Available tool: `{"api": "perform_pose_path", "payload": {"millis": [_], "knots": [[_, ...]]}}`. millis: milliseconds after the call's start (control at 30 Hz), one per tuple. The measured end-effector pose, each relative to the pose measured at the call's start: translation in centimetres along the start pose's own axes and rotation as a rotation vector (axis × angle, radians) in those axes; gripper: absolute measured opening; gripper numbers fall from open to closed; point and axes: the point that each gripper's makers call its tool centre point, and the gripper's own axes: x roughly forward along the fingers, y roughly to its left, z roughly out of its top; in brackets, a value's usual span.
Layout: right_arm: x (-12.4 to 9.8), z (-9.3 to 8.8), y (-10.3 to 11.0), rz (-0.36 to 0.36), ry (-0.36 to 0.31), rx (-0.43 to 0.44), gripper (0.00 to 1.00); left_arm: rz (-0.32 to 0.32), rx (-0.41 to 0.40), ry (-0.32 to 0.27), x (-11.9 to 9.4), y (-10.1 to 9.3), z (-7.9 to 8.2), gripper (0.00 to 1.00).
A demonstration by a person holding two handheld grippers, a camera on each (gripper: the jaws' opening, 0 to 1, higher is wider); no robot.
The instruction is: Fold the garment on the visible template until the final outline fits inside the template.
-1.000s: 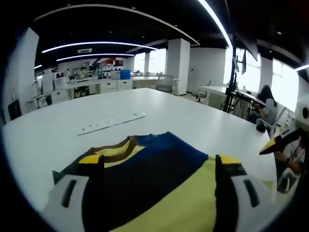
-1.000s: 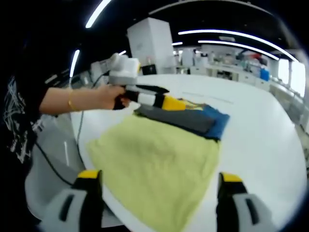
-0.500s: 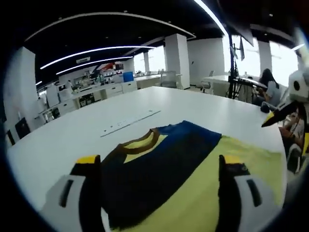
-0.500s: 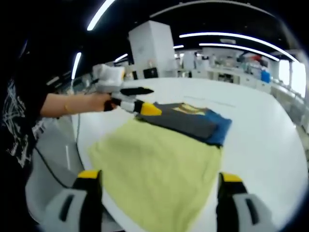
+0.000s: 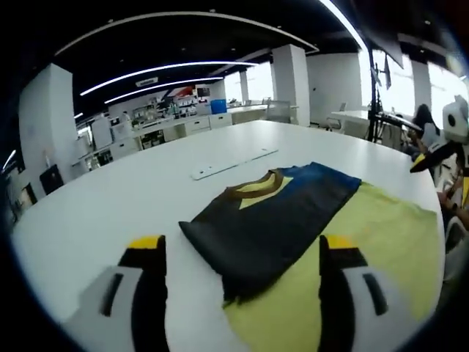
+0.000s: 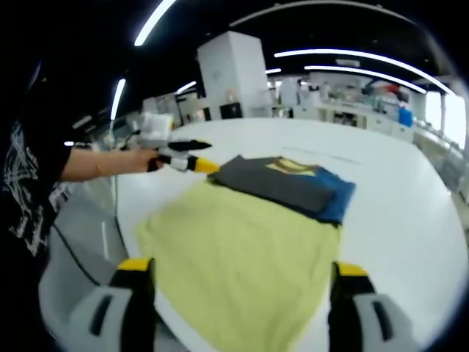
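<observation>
A yellow shirt (image 6: 242,249) lies flat on the white table (image 6: 410,220). Its dark grey and blue upper part (image 6: 282,183) is folded over, and the brown collar (image 5: 256,187) shows. My left gripper (image 5: 242,246) stands open with nothing in it, just short of the dark fold's edge (image 5: 242,242). In the right gripper view a hand (image 6: 128,158) holds this left gripper (image 6: 192,155) beside the shirt's far left corner, clear of the cloth. My right gripper (image 6: 243,268) is open at the shirt's near hem, and its yellow-tipped jaw (image 5: 432,155) juts in at the left gripper view's right edge.
A long white strip (image 5: 234,163) lies on the table beyond the collar. The table's curved edge (image 6: 128,227) runs close to the shirt's left side, with a person's dark sleeve (image 6: 29,183) beyond it. Desks, pillars and chairs stand far behind.
My left gripper has drawn back from the dark fold toward the table's edge, open and empty. The fold stays lying on the yellow body. My right gripper has hardly moved.
</observation>
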Motion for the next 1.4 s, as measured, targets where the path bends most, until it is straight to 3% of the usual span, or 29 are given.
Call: {"api": "perform_pose_path", "payload": {"millis": [267, 367, 400, 467, 1100, 1200, 1400], "knots": [[0.0, -0.1, 0.0, 0.0, 0.006, 0.001, 0.98, 0.022, 0.017, 0.036, -0.9, 1.6, -2.4, 0.54], [-0.1, -0.2, -0.1, -0.005, 0.005, 0.006, 0.98, 0.026, 0.015, 0.06, -1.3, 1.9, -3.2, 0.41], [-0.1, -0.2, -0.1, -0.007, 0.005, 0.008, 0.98, 0.044, -0.001, 0.098, -1.5, 2.2, -4.0, 0.33], [-0.2, -0.4, -0.2, -0.011, 0.008, 0.01, 0.98, 0.023, -0.006, 0.113, -1.5, 1.9, -4.6, 0.24], [-0.7, -1.1, -1.1, -0.037, 0.018, 0.046, 0.96, 0.001, 0.128, 0.199, -0.3, 0.9, -7.0, 0.04], [-0.8, -1.3, -1.1, -0.045, 0.021, 0.053, 0.95, 0.0, 0.174, 0.21, -0.4, 0.6, -7.0, 0.04], [-0.6, -1.2, -1.1, -0.045, 0.015, 0.06, 0.94, 0.031, 0.165, 0.189, -0.3, 1.3, -6.4, 0.01]]}}
